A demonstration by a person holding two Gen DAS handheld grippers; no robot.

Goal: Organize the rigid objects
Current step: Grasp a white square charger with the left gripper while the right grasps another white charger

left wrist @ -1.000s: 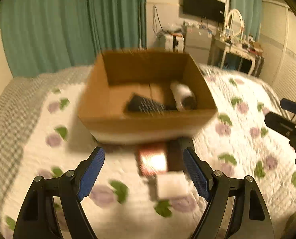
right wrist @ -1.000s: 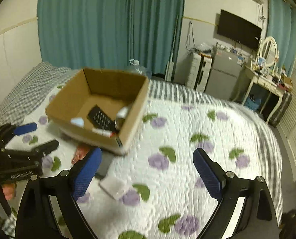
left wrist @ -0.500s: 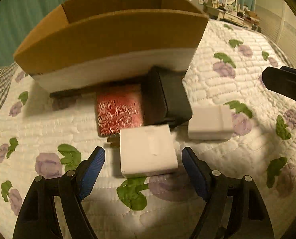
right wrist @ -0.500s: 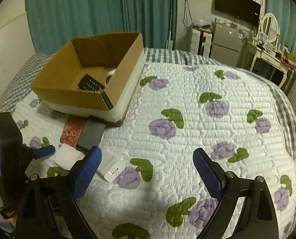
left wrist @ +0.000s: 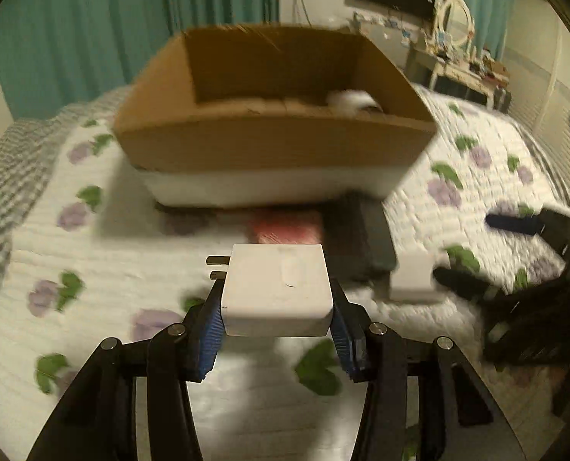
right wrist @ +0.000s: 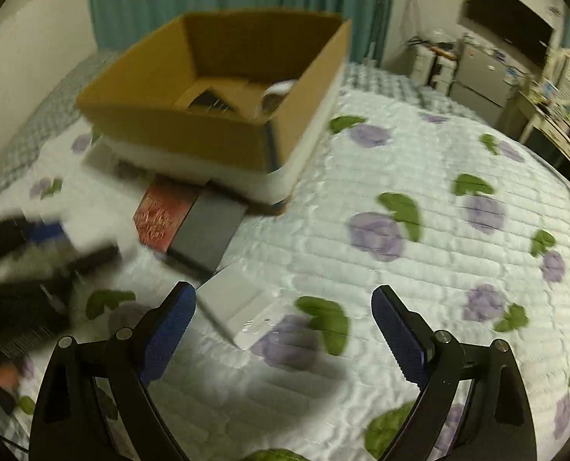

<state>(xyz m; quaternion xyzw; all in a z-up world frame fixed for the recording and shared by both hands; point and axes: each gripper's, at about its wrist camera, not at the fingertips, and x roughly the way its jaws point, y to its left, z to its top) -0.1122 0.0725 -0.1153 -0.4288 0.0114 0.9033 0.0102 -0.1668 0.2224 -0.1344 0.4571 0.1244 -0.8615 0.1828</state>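
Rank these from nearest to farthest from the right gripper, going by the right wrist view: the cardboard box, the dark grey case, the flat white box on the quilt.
1. flat white box: just ahead of the right gripper, toward its left finger.
2. dark grey case: farther ahead and left, beside the red one.
3. cardboard box: farthest, beyond the case.

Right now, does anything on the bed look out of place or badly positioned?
Yes. The cardboard box rests partly on the red box and the dark box, which stick out from under its front edge, so it may not sit flat. The white charger sits between the closing left gripper pads.
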